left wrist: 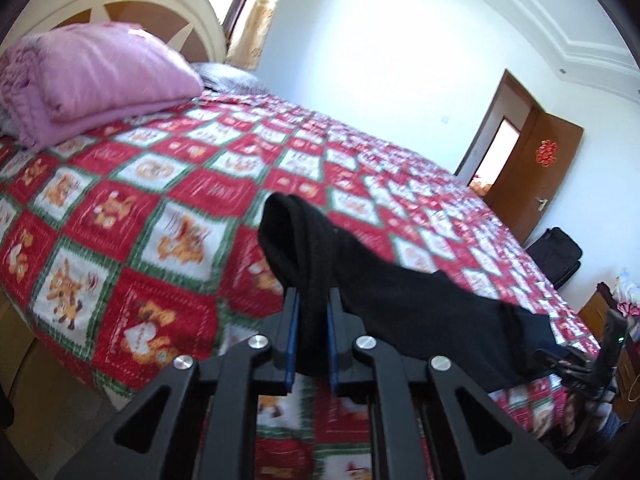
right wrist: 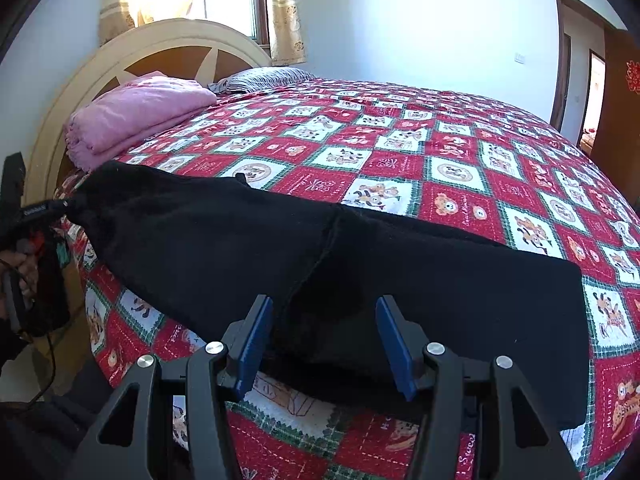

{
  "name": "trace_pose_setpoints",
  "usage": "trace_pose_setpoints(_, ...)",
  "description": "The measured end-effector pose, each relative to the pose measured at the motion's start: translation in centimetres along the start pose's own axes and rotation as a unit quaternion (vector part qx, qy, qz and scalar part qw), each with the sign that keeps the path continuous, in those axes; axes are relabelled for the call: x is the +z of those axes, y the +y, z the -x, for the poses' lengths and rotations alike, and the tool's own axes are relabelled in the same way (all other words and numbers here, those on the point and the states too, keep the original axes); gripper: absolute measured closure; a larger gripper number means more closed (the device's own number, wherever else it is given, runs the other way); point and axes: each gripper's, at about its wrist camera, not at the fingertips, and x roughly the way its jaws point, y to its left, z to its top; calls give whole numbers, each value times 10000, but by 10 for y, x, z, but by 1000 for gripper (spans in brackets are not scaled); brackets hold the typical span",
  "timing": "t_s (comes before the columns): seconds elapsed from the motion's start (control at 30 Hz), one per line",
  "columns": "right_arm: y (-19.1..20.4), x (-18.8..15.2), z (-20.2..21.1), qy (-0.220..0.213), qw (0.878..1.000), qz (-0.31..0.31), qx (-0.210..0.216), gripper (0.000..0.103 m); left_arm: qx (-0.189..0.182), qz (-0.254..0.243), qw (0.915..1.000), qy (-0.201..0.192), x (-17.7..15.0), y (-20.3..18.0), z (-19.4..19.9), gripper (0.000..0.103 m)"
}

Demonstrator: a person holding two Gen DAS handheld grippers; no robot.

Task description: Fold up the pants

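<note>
Soft black pants (right wrist: pixel 360 264) lie stretched in a long band across the checked quilt (right wrist: pixel 440 168). Left gripper (left wrist: pixel 313 312) pinches a bunched fold; right gripper (right wrist: pixel 324 336) jaws gape wide, holding nothing.

The left gripper (left wrist: pixel 313 308) has its blue-padded fingers (left wrist: pixel 291 320) pinched tight on black cloth, lifted above the near edge. The right gripper (right wrist: pixel 325 340) points forward with its fingers (right wrist: pixel 394 344) spread wide, gripping nothing. A hand (right wrist: pixel 24 276) holds the left gripper's handle.
</note>
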Motion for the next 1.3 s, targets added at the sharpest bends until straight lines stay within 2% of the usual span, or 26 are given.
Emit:
trace_pose_setpoints(0.2,-9,11,14,-137,9998,-106,-60,47,-400,-199,9989,-149,13,-34,7,91)
trace_pose_setpoints(0.4,-45,21,41,-322,9978,-544,-218,47,-875,-567,9941,-285,26,-86,8,91)
trace_pose_setpoints(0.7,-117,-5,73,-292,9893,-1154,-841,47,-1557,-1061,9820,-158,32,-170,-17,91)
trace_pose_setpoints(1.03,-179,-26,89,-316,9724,-1980,-1194,47,-2104,-1617,9637,275,20,-255,-46,91)
trace_pose_setpoints(1.17,-189,-29,87,-300,9697,-2088,-1234,47,-2340,-1820,9536,518,10,-286,-56,91)
trace_pose_setpoints(1.3,-190,-31,85,-303,9702,-2061,-1234,47,-2562,-2125,9398,769,-2,-320,-64,91)
